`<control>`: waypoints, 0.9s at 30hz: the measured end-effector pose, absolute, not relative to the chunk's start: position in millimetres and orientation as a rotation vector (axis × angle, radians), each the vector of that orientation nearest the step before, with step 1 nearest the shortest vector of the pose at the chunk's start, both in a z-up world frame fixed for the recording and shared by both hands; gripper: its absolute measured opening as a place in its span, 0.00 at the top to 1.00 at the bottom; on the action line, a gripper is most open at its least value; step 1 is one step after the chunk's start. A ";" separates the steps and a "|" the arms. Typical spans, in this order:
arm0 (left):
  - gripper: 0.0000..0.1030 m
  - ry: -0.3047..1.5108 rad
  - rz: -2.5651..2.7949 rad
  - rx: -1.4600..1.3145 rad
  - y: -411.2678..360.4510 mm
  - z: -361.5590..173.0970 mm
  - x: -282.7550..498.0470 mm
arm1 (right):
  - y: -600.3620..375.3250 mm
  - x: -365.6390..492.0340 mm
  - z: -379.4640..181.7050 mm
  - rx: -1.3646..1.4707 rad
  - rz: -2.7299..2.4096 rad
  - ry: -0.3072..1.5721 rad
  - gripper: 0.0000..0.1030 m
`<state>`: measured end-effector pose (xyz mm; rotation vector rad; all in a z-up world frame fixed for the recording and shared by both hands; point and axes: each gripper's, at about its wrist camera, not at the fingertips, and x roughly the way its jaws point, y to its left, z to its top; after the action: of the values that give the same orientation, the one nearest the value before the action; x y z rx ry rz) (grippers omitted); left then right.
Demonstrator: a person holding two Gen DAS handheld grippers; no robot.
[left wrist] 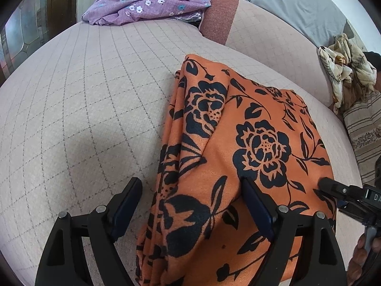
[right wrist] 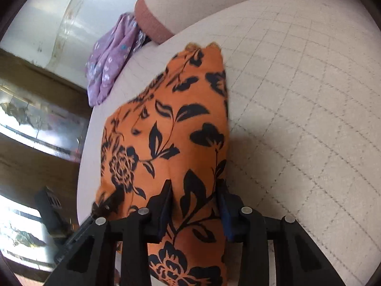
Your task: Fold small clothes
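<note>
Right gripper (right wrist: 194,202): jaws narrow, pinching bunched near fold of orange floral garment (right wrist: 166,128); cloth runs between pads and away ahead of fingers, far corner resting on quilted bed cover (right wrist: 297,109).

Left gripper (left wrist: 190,205): jaws wide, nothing pinched; garment's layered edge lies between open fingers, inner finger on top of cloth.

Judgement: carry fold over with right, keep pinch firm so layers don't slip. Left could pin stacked edge flat, else layers fan out.

Purple floral cloth (left wrist: 145,0) far ahead, well apart.

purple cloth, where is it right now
Purple cloth lies at the bed's far edge, left of the bolster, beyond the orange cloth.
</note>
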<state>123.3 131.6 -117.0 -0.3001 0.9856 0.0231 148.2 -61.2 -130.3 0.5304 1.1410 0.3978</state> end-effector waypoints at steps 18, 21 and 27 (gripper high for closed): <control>0.16 1.008 0.013 -0.341 140.8 -114.1 121.9 | -69.5 124.7 -100.3 0.331 0.284 1.069 0.35; 0.16 1.011 0.020 -0.345 140.1 -113.7 121.8 | -69.6 128.9 -73.1 0.352 0.324 0.975 0.34; 0.16 1.009 0.021 -0.338 140.3 -113.6 120.6 | -30.1 179.4 -72.7 0.438 0.494 0.977 0.29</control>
<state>120.6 140.3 -113.6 -0.3384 1.0095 0.0213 179.4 -30.1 -72.7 0.4377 0.9767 0.4943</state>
